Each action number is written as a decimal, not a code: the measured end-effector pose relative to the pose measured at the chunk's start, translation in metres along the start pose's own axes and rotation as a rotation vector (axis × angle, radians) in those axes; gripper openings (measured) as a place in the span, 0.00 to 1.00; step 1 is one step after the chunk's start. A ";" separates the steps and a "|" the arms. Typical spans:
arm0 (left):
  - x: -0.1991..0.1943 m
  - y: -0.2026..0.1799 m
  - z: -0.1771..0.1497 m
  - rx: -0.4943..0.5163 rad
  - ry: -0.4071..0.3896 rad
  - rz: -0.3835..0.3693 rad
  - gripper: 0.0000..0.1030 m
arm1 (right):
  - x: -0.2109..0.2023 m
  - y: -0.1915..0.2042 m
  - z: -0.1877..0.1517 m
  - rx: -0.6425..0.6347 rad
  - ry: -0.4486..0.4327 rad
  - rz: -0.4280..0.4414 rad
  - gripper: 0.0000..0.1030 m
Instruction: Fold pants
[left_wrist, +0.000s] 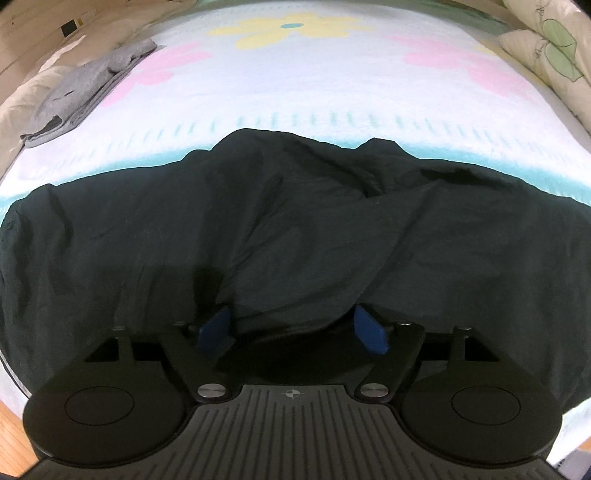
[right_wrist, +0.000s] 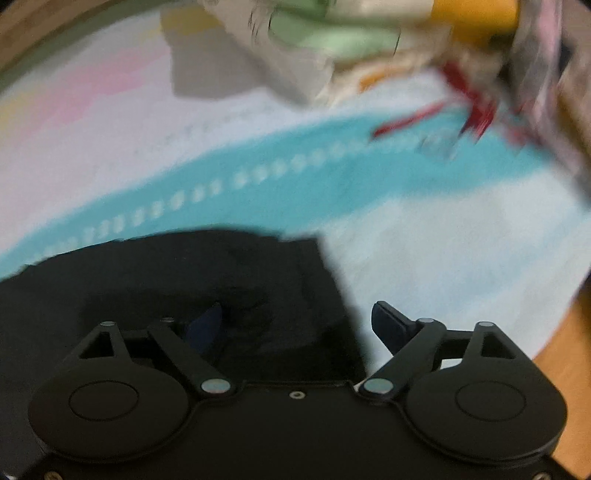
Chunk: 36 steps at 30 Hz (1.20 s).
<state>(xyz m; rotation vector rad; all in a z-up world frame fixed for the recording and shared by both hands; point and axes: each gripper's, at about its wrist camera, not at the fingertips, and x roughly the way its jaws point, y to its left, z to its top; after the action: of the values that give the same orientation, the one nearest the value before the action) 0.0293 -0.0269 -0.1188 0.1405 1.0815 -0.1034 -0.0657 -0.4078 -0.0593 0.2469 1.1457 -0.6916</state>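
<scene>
Right now I have the black pants lying rumpled across the near edge of the flowered bedspread, and both the left gripper and right gripper stand spread with cloth between the fingers, nothing pinched. I judge the risk is closing on a single loose layer, so the fold drags crooked; the right view's blur hides which edge I'd catch.

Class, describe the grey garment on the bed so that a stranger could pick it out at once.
Start from the flowered bedspread covering the bed. At its far left edge, beside a pink flower, lies the folded grey garment. Unlike the black pants spread near the gripper, it is light grey, small and stacked neatly.
</scene>
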 end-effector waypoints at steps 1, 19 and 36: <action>0.000 0.000 0.000 0.000 0.000 -0.001 0.72 | -0.006 0.001 0.001 -0.025 -0.036 -0.045 0.87; 0.006 0.002 0.005 -0.003 0.006 -0.003 0.73 | -0.016 -0.009 0.002 -0.016 0.009 0.170 0.60; -0.001 0.002 0.005 0.010 0.002 -0.028 0.72 | -0.026 -0.004 0.005 -0.013 -0.008 0.057 0.22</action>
<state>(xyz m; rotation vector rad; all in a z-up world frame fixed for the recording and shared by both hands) 0.0331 -0.0259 -0.1157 0.1342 1.0853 -0.1333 -0.0707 -0.4038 -0.0328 0.2647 1.1313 -0.6346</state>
